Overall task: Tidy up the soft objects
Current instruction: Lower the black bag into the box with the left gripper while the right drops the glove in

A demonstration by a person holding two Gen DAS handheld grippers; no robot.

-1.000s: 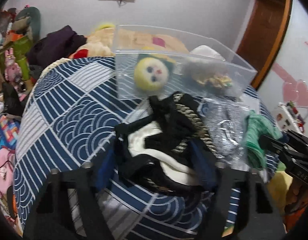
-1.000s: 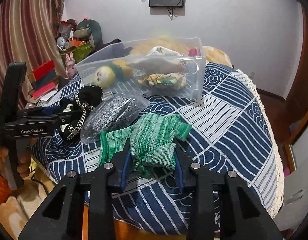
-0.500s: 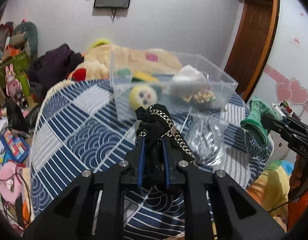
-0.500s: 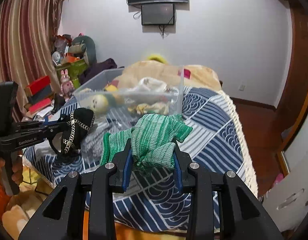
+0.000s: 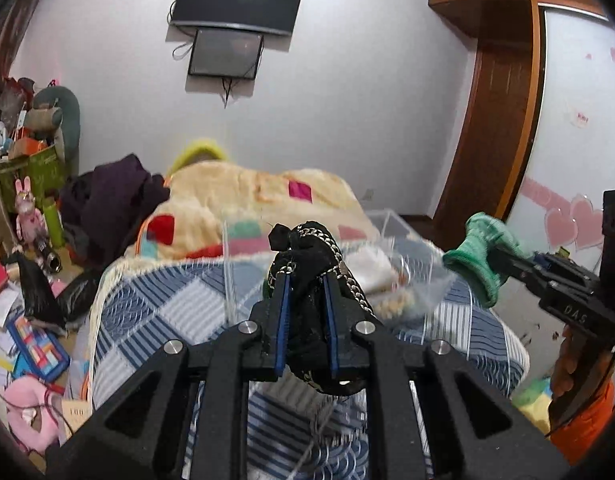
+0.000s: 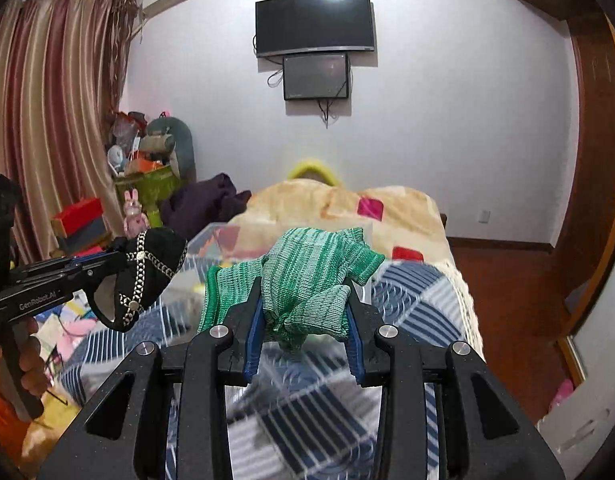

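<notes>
My left gripper (image 5: 306, 280) is shut on a black cloth item with a metal chain (image 5: 311, 312) and holds it up in the air above the bed. It also shows in the right wrist view (image 6: 147, 272). My right gripper (image 6: 303, 300) is shut on a green knitted cloth (image 6: 307, 272), also lifted; it shows at the right of the left wrist view (image 5: 481, 258). The clear plastic box (image 5: 391, 248) with soft items inside sits on the blue patterned bedspread (image 5: 155, 312) ahead, partly hidden behind both held items and blurred.
A beige patchwork blanket (image 5: 247, 196) and dark clothes (image 5: 107, 200) lie beyond the box. Clutter and toys (image 5: 27, 216) cover the floor at left. A wooden door (image 5: 491, 128) stands at right. Screens (image 6: 315, 24) hang on the far wall.
Both grippers closed on their items and rose well above the bed, tilting up. The black chained cloth and the green cloth left the bedspread with them.
</notes>
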